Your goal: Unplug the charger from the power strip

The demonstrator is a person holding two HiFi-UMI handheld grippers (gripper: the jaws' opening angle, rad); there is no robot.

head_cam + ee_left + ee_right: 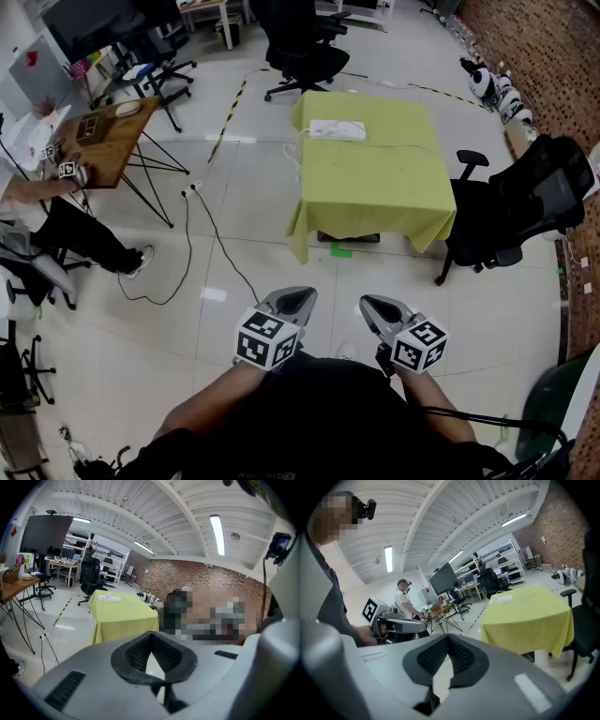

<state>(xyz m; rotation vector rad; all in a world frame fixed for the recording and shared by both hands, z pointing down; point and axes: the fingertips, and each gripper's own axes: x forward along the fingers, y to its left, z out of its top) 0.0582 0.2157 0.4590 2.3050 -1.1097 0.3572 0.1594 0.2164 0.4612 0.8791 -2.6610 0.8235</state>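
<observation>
A white power strip (pixel 337 129) lies near the far edge of a table with a yellow-green cloth (pixel 375 192), a few steps ahead of me. A white cable (pixel 296 157) hangs off the table's left side. At this distance the charger cannot be made out. Low in the head view, my left gripper (pixel 294 300) and right gripper (pixel 373 307) are held side by side close to my body, both shut and empty. The strip shows small in the left gripper view (pixel 108 598) and the right gripper view (pixel 502 598), far beyond the closed jaws of the left gripper (pixel 151 638) and the right gripper (pixel 448 640).
A black office chair (pixel 521 208) stands at the table's right side, another (pixel 302 54) behind it. A person (pixel 52 220) sits at a wooden desk (pixel 112 141) on the left. A black cable (pixel 202 230) runs over the tiled floor between the desk and the table.
</observation>
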